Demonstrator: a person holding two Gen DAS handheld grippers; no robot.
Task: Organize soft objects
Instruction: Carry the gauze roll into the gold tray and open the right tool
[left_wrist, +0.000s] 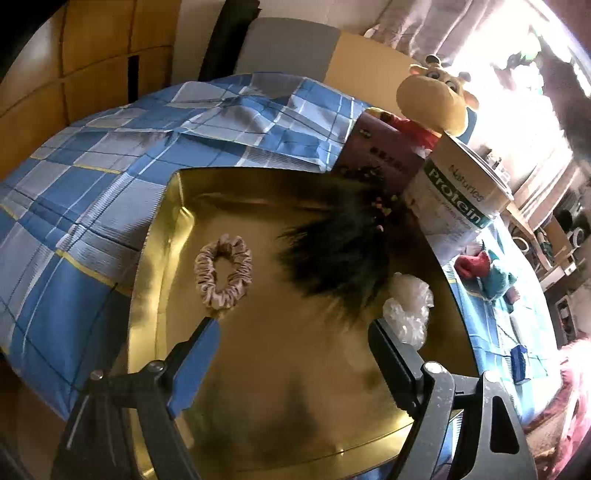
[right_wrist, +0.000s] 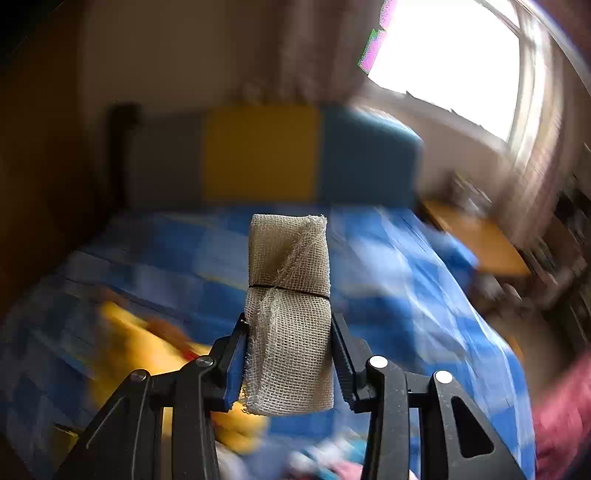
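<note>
In the left wrist view a gold tray (left_wrist: 162, 236) lies on the bed. In it rest a pink scrunchie (left_wrist: 223, 275), a dark furry pom (left_wrist: 340, 254) and a white scrunchie (left_wrist: 408, 308). My left gripper (left_wrist: 291, 325) hovers open above the tray with nothing between its fingers; the pink scrunchie lies just past its left fingertip, the white one by its right. In the right wrist view my right gripper (right_wrist: 289, 321) is shut on a beige gauze roll (right_wrist: 288, 295) bound by a thin black band, held upright high above the bed.
A blue checked bedspread (left_wrist: 74, 192) covers the bed. A yellow giraffe plush (left_wrist: 436, 96), a pink box (left_wrist: 380, 155) and a white protein tub (left_wrist: 461, 192) stand behind the tray. More small soft items (left_wrist: 487, 269) lie to its right. A padded headboard (right_wrist: 258, 151) and a wooden bedside table (right_wrist: 476, 236) stand beyond.
</note>
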